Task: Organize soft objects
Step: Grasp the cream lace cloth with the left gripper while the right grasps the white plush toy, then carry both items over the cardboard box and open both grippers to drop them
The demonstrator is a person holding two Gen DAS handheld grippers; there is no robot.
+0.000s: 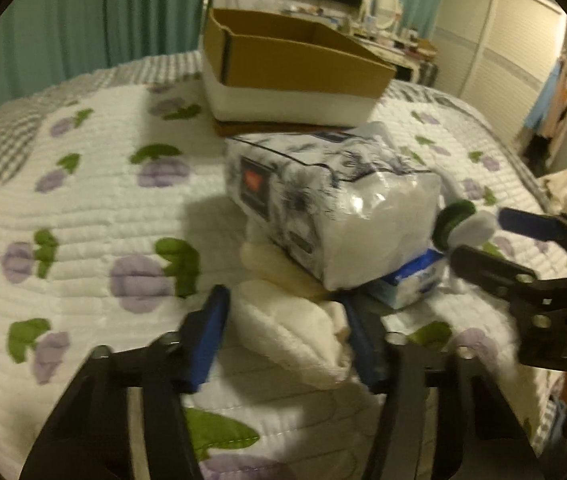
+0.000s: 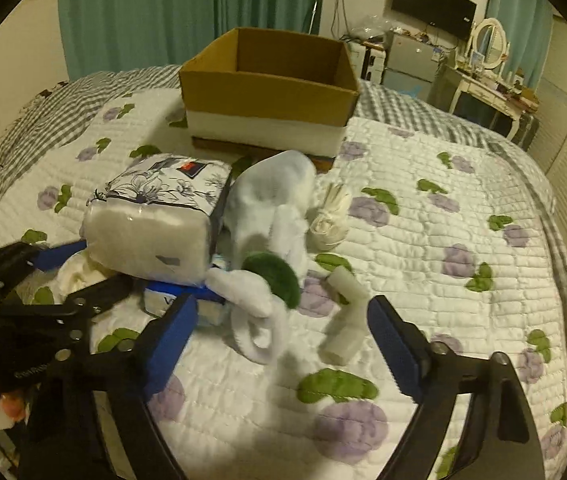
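A pile lies mid-bed: a floral tissue pack [image 1: 323, 200] [image 2: 155, 212] on top of a cream fluffy towel [image 1: 291, 336] and a blue-and-white tissue pack [image 1: 411, 280] [image 2: 187, 300]. A white plush toy with a green part [image 2: 271, 232] [image 1: 459, 224] lies to their right. My left gripper [image 1: 287, 340] [image 2: 79, 268] is open, its fingers on either side of the cream towel. My right gripper [image 2: 283, 344] [image 1: 479, 240] is open around the plush toy's end. An open cardboard box [image 1: 295, 64] [image 2: 271, 88] stands behind the pile.
A white foam piece [image 2: 343, 316] and a cream yarn bundle [image 2: 329, 220] lie on the quilt [image 2: 443, 240] right of the plush. A dresser with a mirror [image 2: 487, 68] and a wardrobe [image 1: 495, 48] stand past the bed.
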